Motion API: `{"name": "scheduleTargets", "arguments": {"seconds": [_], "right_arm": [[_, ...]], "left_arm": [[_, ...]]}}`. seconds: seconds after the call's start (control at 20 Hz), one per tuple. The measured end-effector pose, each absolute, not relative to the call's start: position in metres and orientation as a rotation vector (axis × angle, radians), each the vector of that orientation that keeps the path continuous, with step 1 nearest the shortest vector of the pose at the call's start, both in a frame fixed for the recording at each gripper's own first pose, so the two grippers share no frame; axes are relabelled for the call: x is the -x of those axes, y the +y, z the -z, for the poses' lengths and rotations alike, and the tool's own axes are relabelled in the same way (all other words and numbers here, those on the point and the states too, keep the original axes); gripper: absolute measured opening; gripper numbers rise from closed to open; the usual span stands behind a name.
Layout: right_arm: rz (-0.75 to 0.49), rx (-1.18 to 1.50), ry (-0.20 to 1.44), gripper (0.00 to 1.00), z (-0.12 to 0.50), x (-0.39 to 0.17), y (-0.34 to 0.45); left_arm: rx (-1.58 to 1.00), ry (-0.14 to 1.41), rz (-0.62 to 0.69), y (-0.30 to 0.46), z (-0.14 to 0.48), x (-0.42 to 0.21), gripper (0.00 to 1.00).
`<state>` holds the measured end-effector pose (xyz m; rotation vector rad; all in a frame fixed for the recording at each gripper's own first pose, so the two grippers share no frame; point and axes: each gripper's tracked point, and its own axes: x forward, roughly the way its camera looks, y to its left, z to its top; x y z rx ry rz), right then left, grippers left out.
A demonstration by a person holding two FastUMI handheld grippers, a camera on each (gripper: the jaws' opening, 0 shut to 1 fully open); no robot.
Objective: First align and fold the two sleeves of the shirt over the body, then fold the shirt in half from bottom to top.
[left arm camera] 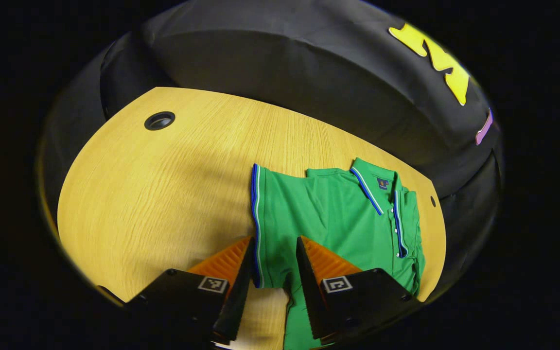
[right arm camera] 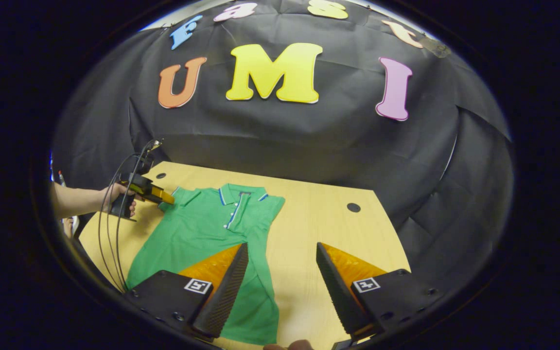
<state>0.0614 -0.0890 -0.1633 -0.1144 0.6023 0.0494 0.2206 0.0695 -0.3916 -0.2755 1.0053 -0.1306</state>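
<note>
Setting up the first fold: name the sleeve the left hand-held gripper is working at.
The sleeve whose striped cuff lies between the open left hand-held gripper fingers. The other sleeve lies past the collar, with no gripper at it.

So the shirt (right arm camera: 207, 243) lies flat on the table (right arm camera: 319, 223), collar (right arm camera: 241, 193) at the far end by the booth wall and hem at the near edge, sitting left of the table's middle in the right gripper view. The left gripper (right arm camera: 156, 194) is at the shirt's far-left sleeve, with a hand (right arm camera: 117, 197) behind it further left. The right gripper (right arm camera: 280, 272) hangs over the near edge, one finger above the shirt's right side and the other above bare table, with a round hole (right arm camera: 353, 207) far right.
</note>
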Motion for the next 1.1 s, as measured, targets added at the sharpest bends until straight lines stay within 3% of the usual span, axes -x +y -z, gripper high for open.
{"name": "scheduleTargets", "arguments": {"seconds": [0.1, 0.15, 0.2, 0.25, 0.3, 0.5, 1.1], "right_arm": [[-0.034, 0.130, 0.604, 0.90, 0.165, -0.063, -0.097], [-0.021, 0.138, 0.603, 0.89, 0.165, -0.063, -0.103], [-0.011, 0.140, 0.601, 0.86, 0.165, -0.064, -0.107], [0.000, 0.135, 0.599, 0.90, 0.164, -0.065, -0.111], [0.009, 0.127, 0.595, 0.87, 0.163, -0.065, -0.114], [0.063, 0.120, 0.574, 0.95, 0.159, -0.061, -0.133], [0.142, 0.049, 0.557, 0.95, 0.156, -0.020, -0.177]], "left_arm": [[0.263, 1.000, 0.117, 0.070, 0.392, -0.223, 0.25], [0.265, 1.004, 0.108, 0.068, 0.392, -0.221, 0.22], [0.273, 1.005, 0.097, 0.069, 0.392, -0.222, 0.11], [0.295, 1.000, 0.079, 0.069, 0.391, -0.222, 0.07], [0.330, 0.989, 0.065, 0.067, 0.387, -0.222, 0.04], [0.380, 0.892, 0.079, 0.056, 0.349, -0.233, 0.04], [0.237, 0.916, 0.227, -0.064, 0.313, -0.226, 0.03]]}}
